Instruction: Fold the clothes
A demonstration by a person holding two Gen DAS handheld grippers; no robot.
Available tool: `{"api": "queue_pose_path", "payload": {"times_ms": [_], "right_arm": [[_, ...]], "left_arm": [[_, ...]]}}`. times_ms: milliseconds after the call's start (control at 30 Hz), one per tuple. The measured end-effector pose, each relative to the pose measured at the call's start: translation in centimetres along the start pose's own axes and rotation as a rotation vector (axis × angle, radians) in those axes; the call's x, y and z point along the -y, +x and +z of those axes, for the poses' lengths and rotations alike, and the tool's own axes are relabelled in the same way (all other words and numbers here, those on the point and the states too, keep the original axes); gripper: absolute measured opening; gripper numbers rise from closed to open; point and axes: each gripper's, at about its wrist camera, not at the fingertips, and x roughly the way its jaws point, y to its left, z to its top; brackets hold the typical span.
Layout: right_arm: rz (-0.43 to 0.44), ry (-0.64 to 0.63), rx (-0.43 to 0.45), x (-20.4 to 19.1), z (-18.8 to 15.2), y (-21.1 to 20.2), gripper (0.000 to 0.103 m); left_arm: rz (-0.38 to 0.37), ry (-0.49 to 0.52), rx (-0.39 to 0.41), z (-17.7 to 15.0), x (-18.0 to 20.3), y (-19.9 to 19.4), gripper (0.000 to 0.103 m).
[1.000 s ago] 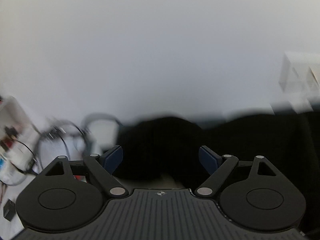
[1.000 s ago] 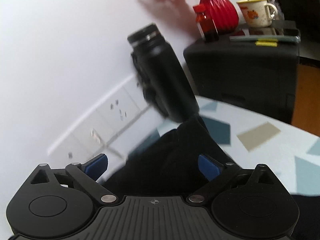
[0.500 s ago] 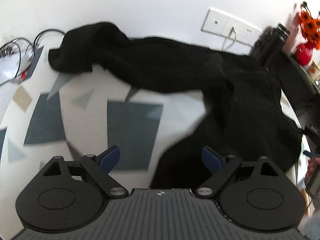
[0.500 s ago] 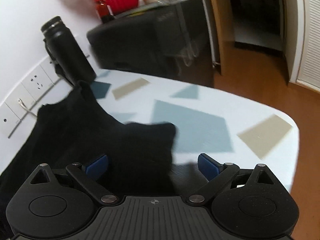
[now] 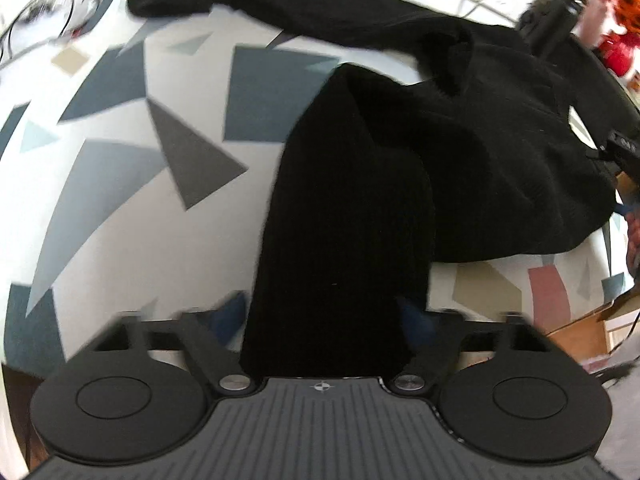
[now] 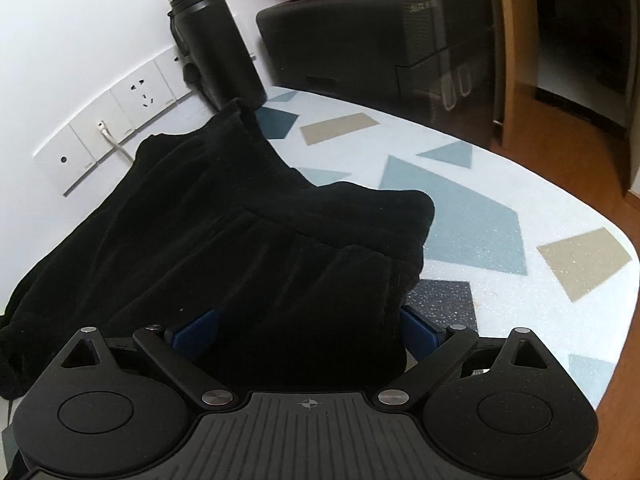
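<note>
A black garment [image 5: 460, 152] is seen spread unevenly across a table [image 5: 120, 168] patterned with grey, blue and tan shapes, one long part trailing away toward the wall and the cables [image 5: 44, 4] at the far left, another part drawn straight down toward the left gripper [image 5: 320, 320]. That gripper is held low over the table edge with its jaws standing wide apart, and the dark cloth is seen running between the blue fingertips [image 5: 230, 314]; no clamping is shown, so the fabric is judged to lie in the gap, not to be gripped. From the right wrist view the garment [image 6: 240, 248] is shown bunched, with a gathered band across it and one corner turned over on itself near the table's [image 6: 520, 184] middle. The right gripper [image 6: 308, 332] is likewise held with its jaws apart, astride the near edge of the cloth, a placement that would suit a pinch on both near corners at once. A black flask [image 6: 216, 36] and wall sockets [image 6: 120, 108] stand just behind the cloth, touching or nearly so, which may be why the garment is handled from the near side. The garment is not seen in a tidy folded shape.
</note>
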Motion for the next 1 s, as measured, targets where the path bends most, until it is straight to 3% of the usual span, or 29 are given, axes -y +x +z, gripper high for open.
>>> {"api": "queue_pose_path", "payload": {"times_ms": [33, 100, 267, 467, 567, 667, 733, 767, 833, 933, 1000], "right_arm": [[0.005, 0.005, -0.005, 0.1, 0.2, 0.0, 0.094], [0.014, 0.014, -0.011, 0.5, 0.6, -0.1, 0.094], [0.041, 0.065, 0.000, 1.6, 1.2, -0.6, 0.094], [0.065, 0.116, 0.008, 1.9, 1.3, -0.9, 0.094], [0.069, 0.125, 0.004, 2.0, 0.9, -0.8, 0.094], [0.068, 0.123, -0.004, 2.1, 0.4, -0.8, 0.094], [0.068, 0.122, -0.010, 2.1, 0.2, -0.7, 0.094], [0.068, 0.121, -0.013, 2.2, 0.0, -0.7, 0.094], [0.068, 0.120, -0.018, 2.2, -0.3, -0.7, 0.094], [0.068, 0.119, -0.026, 2.3, -0.7, -0.7, 0.094], [0.071, 0.124, -0.032, 2.5, -0.9, -0.6, 0.094]], "left_arm": [[0.002, 0.001, 0.002, 0.0, 0.3, -0.1, 0.031], [0.010, -0.013, 0.019, 0.1, 0.8, -1.0, 0.017], [-0.071, -0.115, 0.151, 1.2, 0.3, -6.5, 0.014], [-0.175, -0.021, 0.477, 6.5, 1.9, -15.7, 0.014], [-0.046, 0.041, 0.560, 9.9, 2.5, -14.3, 0.016], [0.155, -0.009, 0.534, 13.4, 1.8, -9.0, 0.027], [0.297, -0.023, 0.472, 14.9, 1.5, -5.8, 0.055], [0.344, -0.022, 0.437, 15.2, 1.4, -4.6, 0.058], [0.318, -0.015, 0.388, 14.7, 1.2, -3.9, 0.062], [0.243, -0.011, 0.331, 12.7, 1.3, -4.1, 0.079], [0.225, -0.010, 0.288, 10.7, 1.7, -3.9, 0.080]]}}
